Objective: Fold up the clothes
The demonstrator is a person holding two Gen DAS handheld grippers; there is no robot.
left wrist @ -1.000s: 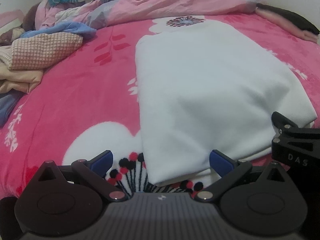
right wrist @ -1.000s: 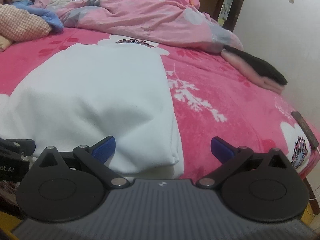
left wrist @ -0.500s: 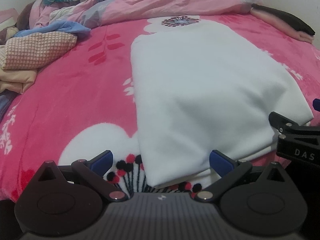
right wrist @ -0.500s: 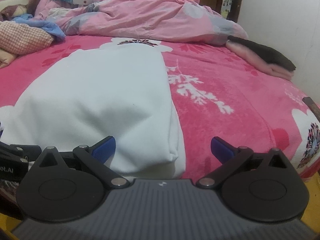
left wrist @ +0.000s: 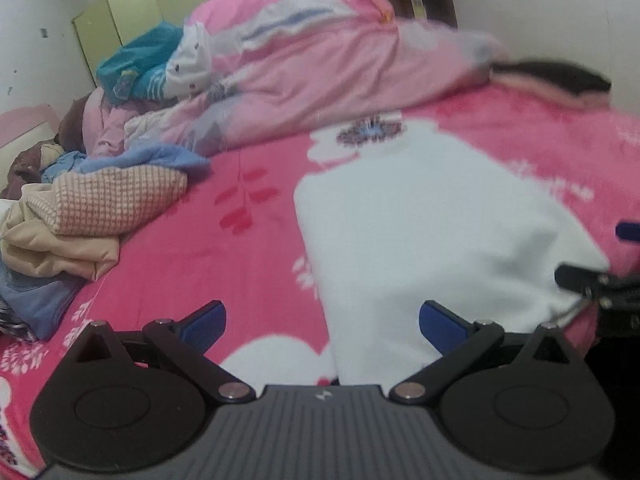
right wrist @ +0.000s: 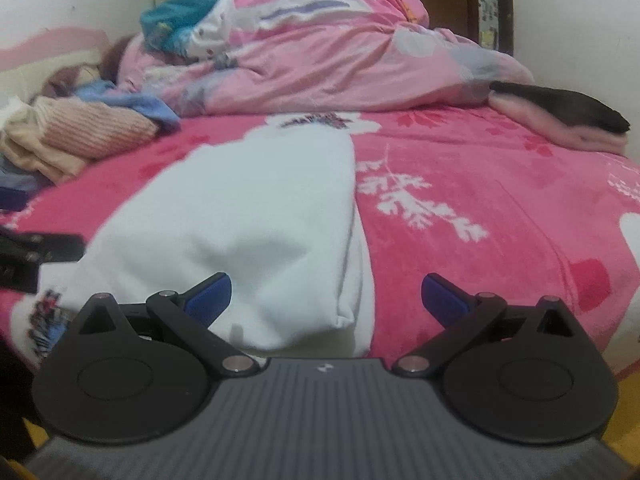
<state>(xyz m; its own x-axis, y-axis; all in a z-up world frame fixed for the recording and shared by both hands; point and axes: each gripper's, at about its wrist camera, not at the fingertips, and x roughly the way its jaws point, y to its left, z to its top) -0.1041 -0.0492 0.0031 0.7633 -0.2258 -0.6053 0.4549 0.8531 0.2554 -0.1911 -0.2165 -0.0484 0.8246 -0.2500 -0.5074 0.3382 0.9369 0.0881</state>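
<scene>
A folded white garment [left wrist: 424, 240] lies flat on the pink flowered bedspread [left wrist: 224, 248]; in the right wrist view the same white garment [right wrist: 248, 232] runs away from me, its near right corner bulging. My left gripper [left wrist: 322, 322] is open at the garment's near left corner, low over the bed, with nothing between its blue pads. My right gripper [right wrist: 326, 300] is open too, straddling the near right corner. Each gripper's black tip shows at the edge of the other's view.
A heap of unfolded clothes [left wrist: 80, 216] sits at the left of the bed. A rumpled pink duvet [left wrist: 328, 80] fills the far side. A folded pink and black item [right wrist: 560, 120] lies far right. White walls and a wooden door stand behind.
Both grippers have dropped lower and tilted up, so the wall and duvet fill more of the views. Both stay open. The garment has not moved.
</scene>
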